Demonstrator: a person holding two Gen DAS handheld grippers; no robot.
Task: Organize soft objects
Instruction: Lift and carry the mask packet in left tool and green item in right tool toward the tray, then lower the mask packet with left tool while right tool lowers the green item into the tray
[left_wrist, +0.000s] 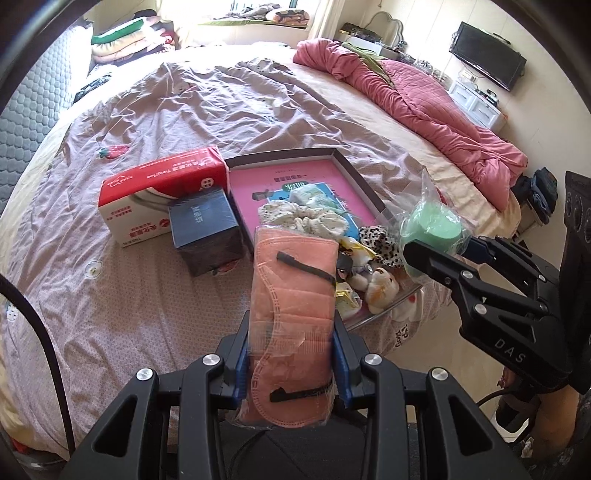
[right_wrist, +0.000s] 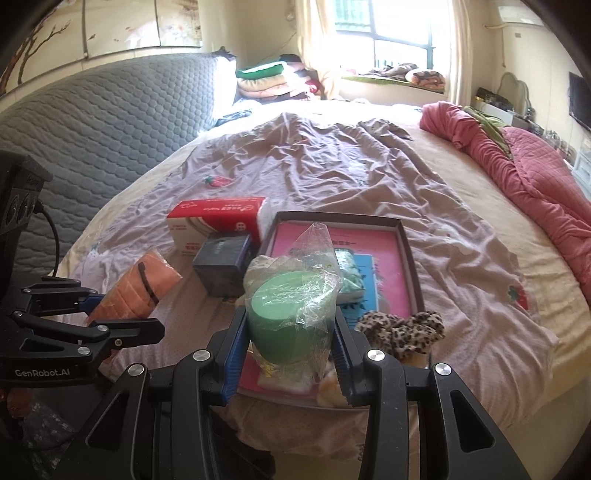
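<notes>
A sunlit bedroom holds a wide bed (left_wrist: 155, 122) under a rumpled mauve sheet, and a shallow dark-rimmed tray (right_wrist: 408, 236) with a pink floor sits near its front edge. Left of the tray stand a red tissue box (left_wrist: 162, 192) and a dark blue box (left_wrist: 205, 221); a leopard scrunchie (right_wrist: 400, 332) lies at the tray's near right corner. The left gripper (left_wrist: 291, 369) is clamped on a wrapped pack of salmon face masks (left_wrist: 295, 288), held above the tray's near left side. The right gripper (right_wrist: 291, 343) squeezes a bagged green roll (right_wrist: 284, 314) over the tray's near end. Both items seem mid-carry; the next move likely calls for lowering each into a free spot beside the tray's other soft things.
</notes>
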